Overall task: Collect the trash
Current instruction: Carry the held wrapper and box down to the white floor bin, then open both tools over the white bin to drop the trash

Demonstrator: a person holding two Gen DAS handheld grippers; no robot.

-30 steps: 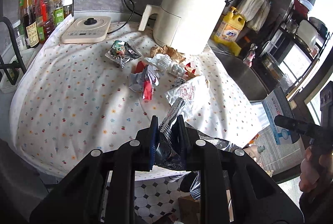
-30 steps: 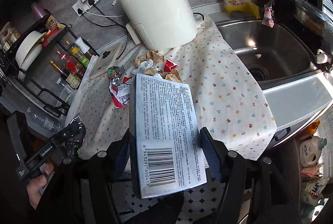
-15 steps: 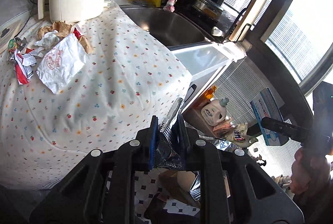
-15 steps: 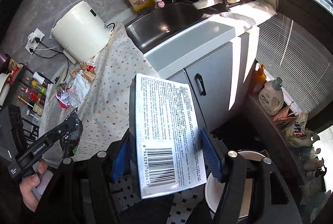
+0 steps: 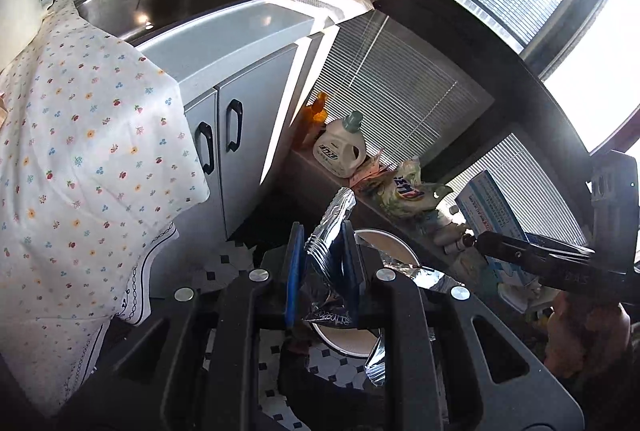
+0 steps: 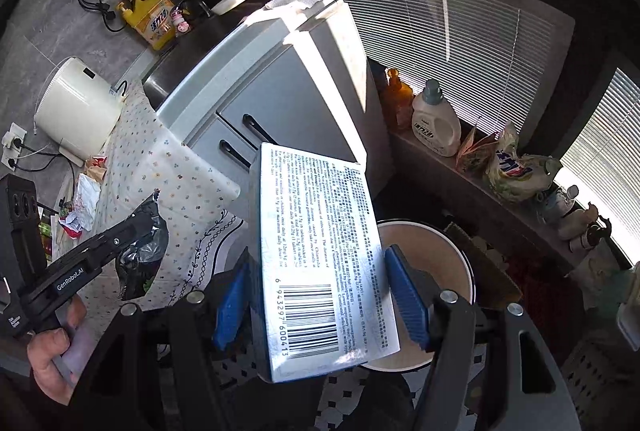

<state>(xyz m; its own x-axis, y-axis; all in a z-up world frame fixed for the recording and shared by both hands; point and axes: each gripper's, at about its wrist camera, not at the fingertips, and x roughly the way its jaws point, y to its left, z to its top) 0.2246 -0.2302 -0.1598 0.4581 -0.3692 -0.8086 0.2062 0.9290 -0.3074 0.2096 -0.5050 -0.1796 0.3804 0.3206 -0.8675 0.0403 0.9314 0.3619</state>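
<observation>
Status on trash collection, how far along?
Mid-job. In hand: left gripper pinches a foil wrapper; a printed box sits between the right gripper's just-widened jaws, over the bin. Left: drop both; wrappers remain on the tablecloth.

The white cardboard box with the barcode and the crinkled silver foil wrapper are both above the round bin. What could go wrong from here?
1. The right gripper has just been opening its jaws; the white cardboard box sits tilted over the near rim of the round white bin and may fall onto the floor.
2. The silver foil wrapper, clamped in the left gripper, is light and may drift past the rim.
</observation>
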